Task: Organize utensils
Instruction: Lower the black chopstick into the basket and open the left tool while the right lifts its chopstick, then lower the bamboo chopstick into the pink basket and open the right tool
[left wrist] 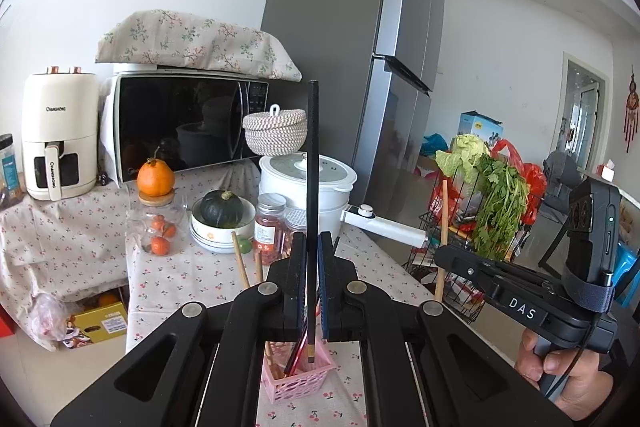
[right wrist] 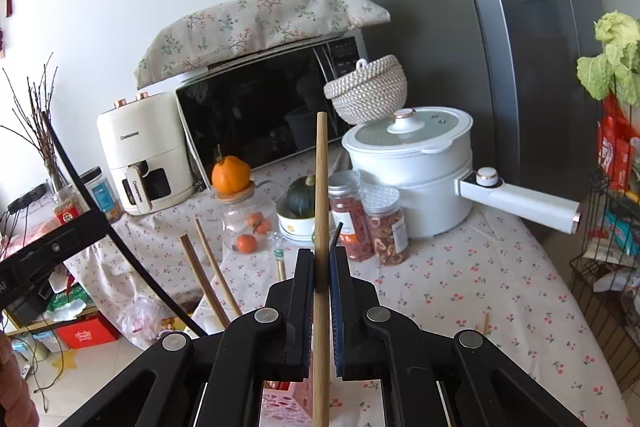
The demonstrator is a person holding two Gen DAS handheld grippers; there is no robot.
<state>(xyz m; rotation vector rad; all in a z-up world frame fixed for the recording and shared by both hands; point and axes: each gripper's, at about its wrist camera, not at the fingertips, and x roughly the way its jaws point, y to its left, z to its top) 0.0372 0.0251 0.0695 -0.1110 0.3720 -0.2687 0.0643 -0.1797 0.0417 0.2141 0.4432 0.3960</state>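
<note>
Above the pink basket [left wrist: 298, 379] near on the surface [right wrist: 460, 291], each hand-held gripper clenched one upright chopstick: left [left wrist: 313, 255] black [left wrist: 312, 163], right [right wrist: 320, 267] wooden [right wrist: 321, 187]. Either thin stick could pivot in the pads and miss the basket, or knock the sticks already standing there.

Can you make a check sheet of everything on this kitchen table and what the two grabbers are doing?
Surface: cherry-print tablecloth, crowded at the back.
Job's things: black chopstick and wooden chopstick, both upright; pink basket below holds more chopsticks.
Clutter: white pot, microwave, air fryer, squash in bowl, snack jars.
Grippers: left gripper shut on black chopstick; right gripper shut on wooden chopstick.
Cables: thin black cable at the right gripper's handle.
Surroundings: grey fridge, vegetable rack.
</note>
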